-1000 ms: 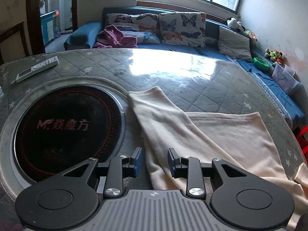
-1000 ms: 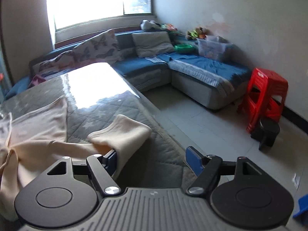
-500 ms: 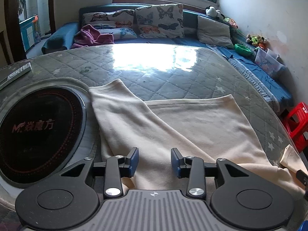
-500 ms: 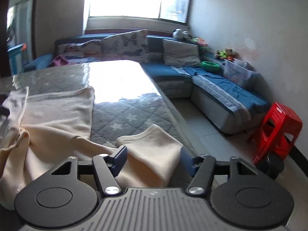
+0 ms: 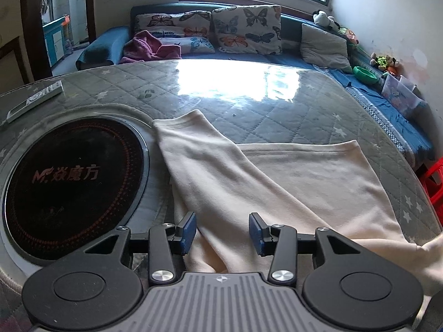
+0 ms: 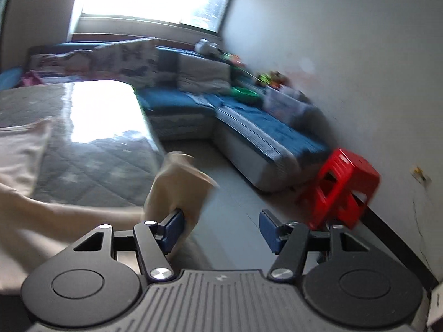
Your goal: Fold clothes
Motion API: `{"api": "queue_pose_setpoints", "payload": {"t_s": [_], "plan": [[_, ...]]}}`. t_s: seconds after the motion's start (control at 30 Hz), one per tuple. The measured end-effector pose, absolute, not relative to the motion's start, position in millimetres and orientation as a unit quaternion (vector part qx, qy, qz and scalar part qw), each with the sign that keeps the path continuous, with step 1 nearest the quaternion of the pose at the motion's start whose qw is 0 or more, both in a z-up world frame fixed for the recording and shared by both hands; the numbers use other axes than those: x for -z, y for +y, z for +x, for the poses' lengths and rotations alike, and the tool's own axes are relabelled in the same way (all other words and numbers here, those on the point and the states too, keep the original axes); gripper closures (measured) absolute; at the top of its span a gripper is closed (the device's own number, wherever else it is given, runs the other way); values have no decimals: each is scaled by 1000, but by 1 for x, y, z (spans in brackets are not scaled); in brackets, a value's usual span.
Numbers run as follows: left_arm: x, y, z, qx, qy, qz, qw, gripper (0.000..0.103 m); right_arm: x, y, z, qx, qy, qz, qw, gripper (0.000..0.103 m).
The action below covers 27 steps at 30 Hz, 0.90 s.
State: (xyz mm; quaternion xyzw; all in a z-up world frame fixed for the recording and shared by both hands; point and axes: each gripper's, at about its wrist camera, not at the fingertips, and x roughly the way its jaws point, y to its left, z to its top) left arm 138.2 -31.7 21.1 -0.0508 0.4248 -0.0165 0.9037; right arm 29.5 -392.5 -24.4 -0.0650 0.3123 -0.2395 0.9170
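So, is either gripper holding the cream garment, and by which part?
Neither clamps it. The left gripper stands open over the cream garment; the right gripper is open, the sleeve end only touching one finger.

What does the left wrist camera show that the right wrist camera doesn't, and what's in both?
Only the left wrist view shows the round black cooktop set into the table, the remote control near the far left edge, and the sleeve folded across the cream garment.

Only the right wrist view shows the floor, the whole red stool, and a blurred, raised cream sleeve end beside one blue pad.

Both show the quilted table, the blue sofa and the window.
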Motion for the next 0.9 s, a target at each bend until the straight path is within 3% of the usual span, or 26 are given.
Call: {"api": "queue_pose_setpoints", "payload": {"t_s": [0.2,0.3,0.4,0.9], "plan": [[-23,-27,143,1,421,-55,905,53,14,-398,16,226,298,-32,927,31],[-24,-24,146,-9,419,-60,906,51,15,-392,21,190,296,-12,936,20],[-26,-20,150,-20,418,-63,906,50,21,-379,30,149,304,8,941,20],[-23,-23,233,-54,420,-54,904,50,47,-352,56,85,322,32,943,0]]}}
